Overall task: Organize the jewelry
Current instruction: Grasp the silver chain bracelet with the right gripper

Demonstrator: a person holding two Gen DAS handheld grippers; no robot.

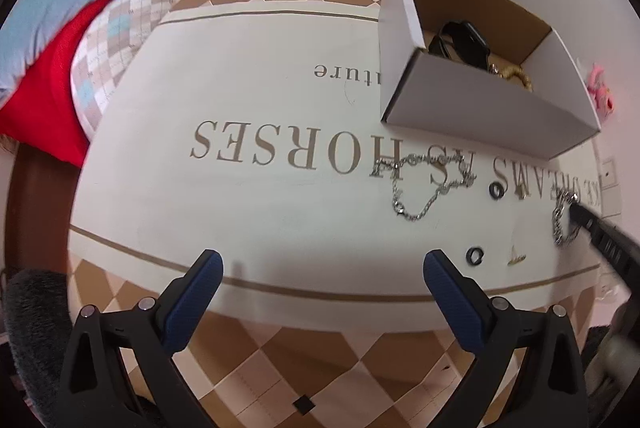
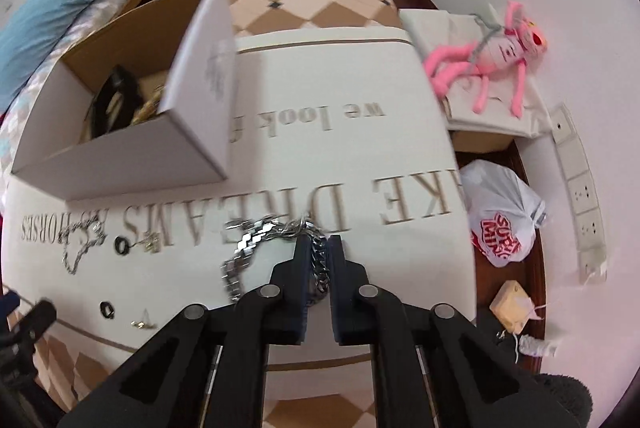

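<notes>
My right gripper is shut on a thick silver chain bracelet, whose links run between the fingers; it also shows at the right in the left wrist view. My left gripper is open and empty above the tablecloth's near edge. A thin silver chain necklace lies on the cloth. Two black rings and two small gold pieces lie near it. An open white cardboard box at the back holds a black watch and gold jewelry.
The table carries a cream cloth with brown lettering and a checkered border. A bed with blue and red bedding is to the left. A pink plush toy, a plastic bag and a power strip lie to the right.
</notes>
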